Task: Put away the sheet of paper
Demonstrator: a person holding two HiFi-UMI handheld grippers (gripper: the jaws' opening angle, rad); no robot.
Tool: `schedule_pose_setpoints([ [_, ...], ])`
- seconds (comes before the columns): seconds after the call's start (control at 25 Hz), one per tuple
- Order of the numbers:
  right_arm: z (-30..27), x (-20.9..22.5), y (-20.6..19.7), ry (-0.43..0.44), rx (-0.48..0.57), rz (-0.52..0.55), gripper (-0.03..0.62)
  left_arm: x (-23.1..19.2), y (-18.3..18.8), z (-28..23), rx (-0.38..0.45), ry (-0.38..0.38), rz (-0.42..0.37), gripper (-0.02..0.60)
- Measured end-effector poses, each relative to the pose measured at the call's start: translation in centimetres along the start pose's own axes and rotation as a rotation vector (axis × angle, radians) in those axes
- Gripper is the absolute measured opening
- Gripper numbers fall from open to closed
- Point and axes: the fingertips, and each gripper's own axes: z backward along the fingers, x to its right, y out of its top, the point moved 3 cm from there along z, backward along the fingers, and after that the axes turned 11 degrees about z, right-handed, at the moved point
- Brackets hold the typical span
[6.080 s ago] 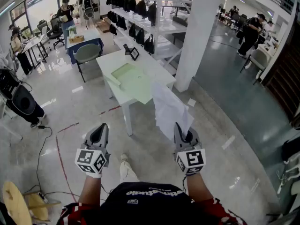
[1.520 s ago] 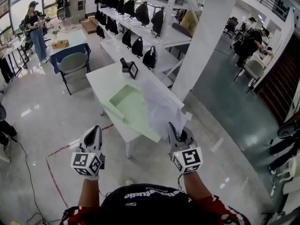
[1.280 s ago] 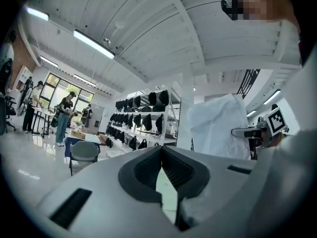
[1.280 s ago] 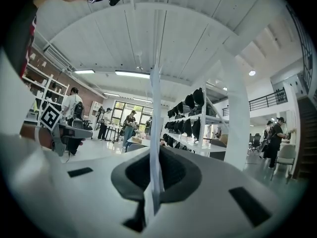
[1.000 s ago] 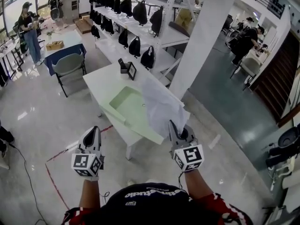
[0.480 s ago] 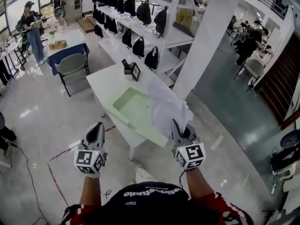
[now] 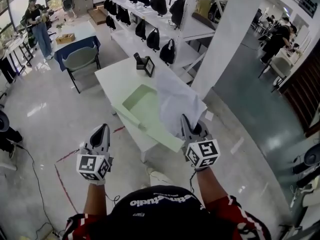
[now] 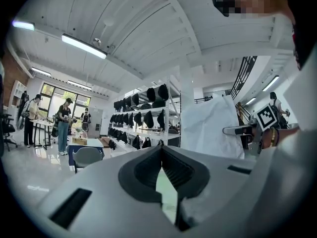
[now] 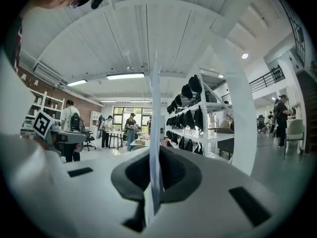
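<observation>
**Sheet position.** The sheet of paper [image 7: 176, 103] is held by its lower edge and stands nearly upright, its long axis running up and away from the jaws. In the right gripper view it is seen edge-on [image 9: 154, 148] between the pads.

**Gripper states.** The right gripper [image 7: 185, 123] is clamped on the sheet. The jaws of the left gripper [image 7: 102, 130] are brought together at the tips, and nothing is seen between them.

**Governing relation.** A pale green tray [image 7: 141, 105], judged to be the likely destination, lies on the white table [image 7: 116, 74], just far and left of the right gripper. Its long axis runs from far left to near right. The right hand is the nearer. The left gripper is well apart, at the near left, over the floor.

**Edges and clearance.**
- The tray's near right corner appears to reach the table's near edge; an overhang cannot be confirmed.
- A white pillar [image 7: 227, 39] stands close on the far right.
- A small framed stand [image 7: 146, 64] sits at the table's far end.
- Open floor lies at the near side and left.
</observation>
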Motion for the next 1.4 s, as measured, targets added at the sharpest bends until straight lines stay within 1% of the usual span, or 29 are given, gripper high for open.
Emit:
schedule_pose_setpoints([
  [0.32,-3.5,1.7,-2.4,0.025,-0.026,-0.079,0.005,0.4,-0.7,-1.8,-0.023,0.006,0.028,0.006],
  [0.8,-8.0,3.5,-6.7,0.063,-0.101,-0.154,0.005,1.5,-1.1,-5.4,-0.026,0.006,0.02,0.006],
  [0.96,-9.8,3.8,-8.8,0.089,-0.135,-0.183,0.005,1.7,-1.5,-7.0,-0.023,0.014,0.021,0.006],
  [1.16,-11.5,4.1,-11.2,0.118,-0.168,-0.232,0.005,2.2,-2.2,-8.1,-0.042,0.029,0.012,0.006],
  [1.4,-13.4,4.3,-13.3,0.183,-0.191,-0.294,0.005,2.4,-2.7,-8.9,-0.05,0.066,0.006,0.006],
])
